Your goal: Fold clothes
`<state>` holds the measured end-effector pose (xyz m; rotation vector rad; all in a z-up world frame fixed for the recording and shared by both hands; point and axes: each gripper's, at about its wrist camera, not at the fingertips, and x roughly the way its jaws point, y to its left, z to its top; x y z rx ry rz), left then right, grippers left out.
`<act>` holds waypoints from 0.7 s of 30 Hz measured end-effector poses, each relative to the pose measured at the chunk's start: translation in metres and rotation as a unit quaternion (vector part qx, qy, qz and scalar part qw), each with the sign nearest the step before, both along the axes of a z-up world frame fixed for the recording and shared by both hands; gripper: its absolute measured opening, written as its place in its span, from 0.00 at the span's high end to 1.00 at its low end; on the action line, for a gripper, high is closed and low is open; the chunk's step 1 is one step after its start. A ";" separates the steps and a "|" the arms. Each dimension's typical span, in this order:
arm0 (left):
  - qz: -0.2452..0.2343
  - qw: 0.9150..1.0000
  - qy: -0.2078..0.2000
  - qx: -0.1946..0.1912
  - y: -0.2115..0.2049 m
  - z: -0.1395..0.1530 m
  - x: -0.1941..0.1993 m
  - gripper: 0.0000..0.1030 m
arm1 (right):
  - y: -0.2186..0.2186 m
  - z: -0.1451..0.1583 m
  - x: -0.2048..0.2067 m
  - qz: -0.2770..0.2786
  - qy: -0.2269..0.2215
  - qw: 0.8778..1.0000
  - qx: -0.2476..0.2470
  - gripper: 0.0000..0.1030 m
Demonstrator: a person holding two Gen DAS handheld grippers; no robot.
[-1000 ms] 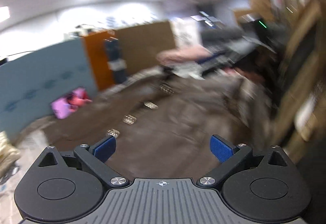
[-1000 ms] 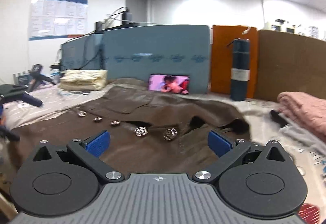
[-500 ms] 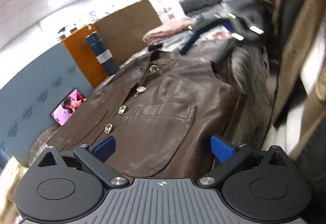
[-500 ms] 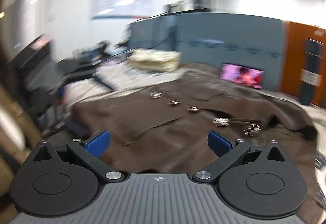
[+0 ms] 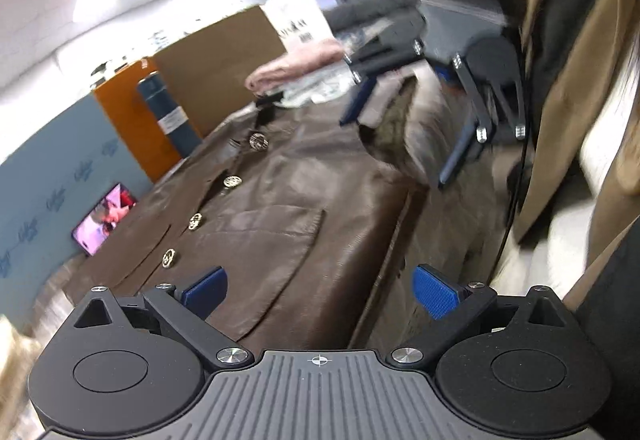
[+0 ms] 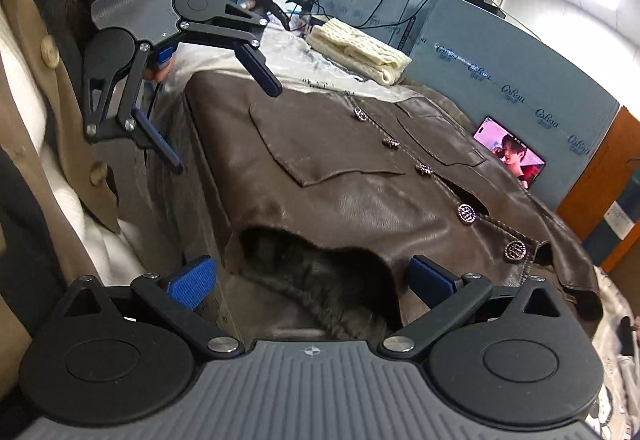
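A brown leather jacket (image 5: pixel 296 200) with metal buttons lies flat on the table, front up; it also shows in the right wrist view (image 6: pixel 360 184). Its fur-lined armhole (image 6: pixel 320 272) faces the right gripper. My left gripper (image 5: pixel 320 290) is open and empty, just above the jacket's hem near the patch pocket (image 5: pixel 256 252). My right gripper (image 6: pixel 310 278) is open and empty at the armhole. Each gripper shows in the other's view: the right (image 5: pixel 404 136) over the jacket's near edge, the left (image 6: pixel 224 124) above the hem corner.
A phone (image 6: pixel 508 152) playing video leans on a blue partition (image 6: pixel 500 68). A folded cream knit (image 6: pixel 360 48) lies behind the hem. A folded pink garment (image 5: pixel 296 64), a dark bottle (image 5: pixel 168 116) and an orange panel (image 5: pixel 132 124) stand beyond the collar. The person's tan coat (image 5: pixel 572 80) is close.
Both grippers have swung round from facing across the table to facing each other along the jacket's near edge. Both have come closer to the jacket. Their jaws stay open.
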<state>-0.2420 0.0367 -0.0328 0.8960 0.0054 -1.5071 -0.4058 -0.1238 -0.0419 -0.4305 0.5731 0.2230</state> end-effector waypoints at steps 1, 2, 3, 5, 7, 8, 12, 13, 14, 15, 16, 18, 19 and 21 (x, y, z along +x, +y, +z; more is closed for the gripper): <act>0.002 1.000 -0.021 -0.002 -0.002 -0.004 -0.003 0.02 | 0.001 -0.002 -0.001 -0.003 0.000 1.000 -0.005 0.00; 0.004 0.999 -0.041 -0.005 -0.005 -0.008 -0.007 0.02 | 0.002 -0.004 -0.001 -0.004 0.000 1.000 -0.011 0.00; 0.009 0.998 -0.053 -0.012 -0.006 -0.010 -0.007 0.02 | 0.003 -0.007 -0.002 -0.005 -0.001 1.000 -0.018 0.00; 0.019 0.998 -0.042 -0.033 -0.006 -0.007 -0.001 0.02 | 0.005 -0.010 -0.001 -0.003 -0.002 1.000 -0.030 0.00; 0.028 0.998 -0.024 -0.056 -0.005 -0.001 0.006 0.02 | 0.006 -0.011 0.000 0.000 -0.007 0.999 -0.043 0.00; 0.033 0.997 -0.012 -0.068 -0.003 0.002 0.010 0.02 | 0.006 -0.011 0.001 0.003 -0.010 0.999 -0.047 0.00; 0.048 0.993 0.029 -0.104 -0.001 0.014 0.023 0.02 | 0.006 -0.006 0.009 0.013 -0.028 0.998 -0.051 0.00; 0.048 0.992 0.037 -0.109 -0.001 0.016 0.026 0.02 | 0.006 -0.003 0.012 0.016 -0.036 0.998 -0.048 0.00; 0.048 0.992 0.044 -0.112 -0.002 0.016 0.028 0.02 | 0.007 -0.001 0.016 0.018 -0.045 0.998 -0.044 0.00; 0.046 0.991 0.045 -0.113 -0.003 0.017 0.029 0.02 | 0.007 0.001 0.019 0.020 -0.053 0.998 -0.041 0.00; 0.045 0.991 0.046 -0.114 -0.003 0.016 0.030 0.02 | 0.007 0.003 0.023 0.023 -0.062 0.997 -0.037 0.00; 0.038 0.992 0.045 -0.114 -0.003 0.016 0.031 0.02 | 0.010 0.007 0.033 0.028 -0.075 0.996 -0.030 0.01; 0.035 0.992 0.044 -0.114 -0.002 0.015 0.032 0.02 | 0.011 0.009 0.038 0.030 -0.081 0.996 -0.026 0.04; 0.033 0.992 0.047 -0.115 0.000 0.014 0.034 0.02 | 0.013 0.011 0.045 0.048 -0.078 0.996 -0.019 0.18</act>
